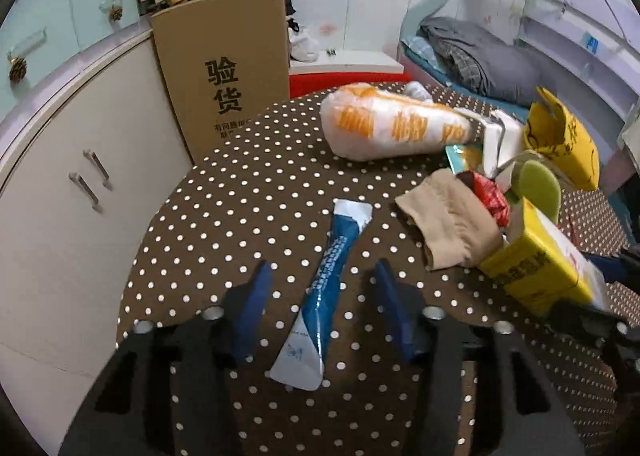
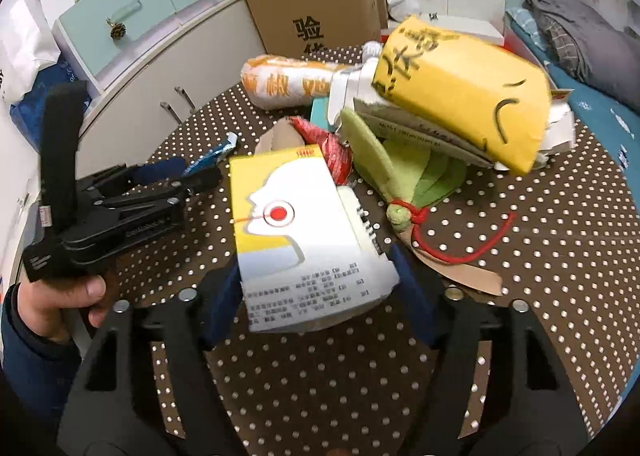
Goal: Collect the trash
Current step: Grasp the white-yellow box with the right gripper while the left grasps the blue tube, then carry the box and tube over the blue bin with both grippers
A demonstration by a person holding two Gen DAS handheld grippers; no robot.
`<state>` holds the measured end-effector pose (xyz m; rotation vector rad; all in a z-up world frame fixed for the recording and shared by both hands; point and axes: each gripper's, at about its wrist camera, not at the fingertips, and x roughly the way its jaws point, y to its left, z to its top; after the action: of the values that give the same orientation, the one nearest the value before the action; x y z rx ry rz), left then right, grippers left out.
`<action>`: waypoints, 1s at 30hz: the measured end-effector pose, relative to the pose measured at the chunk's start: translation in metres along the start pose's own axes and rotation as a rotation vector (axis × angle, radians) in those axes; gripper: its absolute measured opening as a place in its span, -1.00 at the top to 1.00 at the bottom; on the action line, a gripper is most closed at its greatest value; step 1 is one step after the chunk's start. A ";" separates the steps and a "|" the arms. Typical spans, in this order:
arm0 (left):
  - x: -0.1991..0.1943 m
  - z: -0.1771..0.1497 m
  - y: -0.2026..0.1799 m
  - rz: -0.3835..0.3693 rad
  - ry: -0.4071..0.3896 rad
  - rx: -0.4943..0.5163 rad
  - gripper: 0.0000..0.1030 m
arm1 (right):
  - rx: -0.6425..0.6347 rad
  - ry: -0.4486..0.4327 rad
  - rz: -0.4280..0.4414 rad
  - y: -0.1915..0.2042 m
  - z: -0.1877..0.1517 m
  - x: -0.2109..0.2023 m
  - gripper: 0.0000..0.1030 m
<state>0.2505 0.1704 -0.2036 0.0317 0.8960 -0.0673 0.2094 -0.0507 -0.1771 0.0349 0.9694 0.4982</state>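
Note:
A blue and white sachet wrapper (image 1: pixel 325 280) lies flat on the brown polka-dot table (image 1: pixel 248 184). My left gripper (image 1: pixel 323 280) is open, its blue fingers (image 1: pixel 256 296) either side of the wrapper, not touching it. My right gripper (image 2: pixel 316 268) is shut on a yellow and white medicine box (image 2: pixel 292 224) and holds it tilted above the table; the box also shows in the left wrist view (image 1: pixel 548 256). The left gripper appears in the right wrist view (image 2: pixel 192 172), with the wrapper's end (image 2: pixel 224 146) just past it.
A pile sits at the table's far side: orange-printed plastic bag (image 1: pixel 396 124), big yellow box (image 2: pixel 472 96), red wrapper (image 2: pixel 332 152), beige cloth (image 1: pixel 448 224), green fan with red cord (image 2: pixel 404 184). A cardboard carton (image 1: pixel 224 68) and white cabinet (image 1: pixel 72 160) stand beyond the left edge.

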 end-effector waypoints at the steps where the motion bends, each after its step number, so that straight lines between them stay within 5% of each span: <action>1: -0.001 0.000 0.000 -0.005 0.001 0.000 0.69 | 0.002 -0.003 0.010 0.000 0.000 0.000 -0.20; 4: -0.006 -0.002 0.007 -0.082 0.012 -0.068 0.84 | 0.012 -0.020 0.049 0.000 -0.002 -0.007 -0.11; 16: -0.064 -0.023 -0.004 -0.116 -0.073 -0.150 0.85 | 0.100 -0.114 0.160 -0.033 -0.022 -0.070 -0.08; 30: -0.136 0.023 -0.113 -0.297 -0.235 -0.058 0.85 | 0.271 -0.449 0.015 -0.130 -0.031 -0.211 -0.09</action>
<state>0.1756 0.0627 -0.0832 -0.1615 0.6617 -0.3157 0.1379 -0.2600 -0.0625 0.3833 0.5892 0.3481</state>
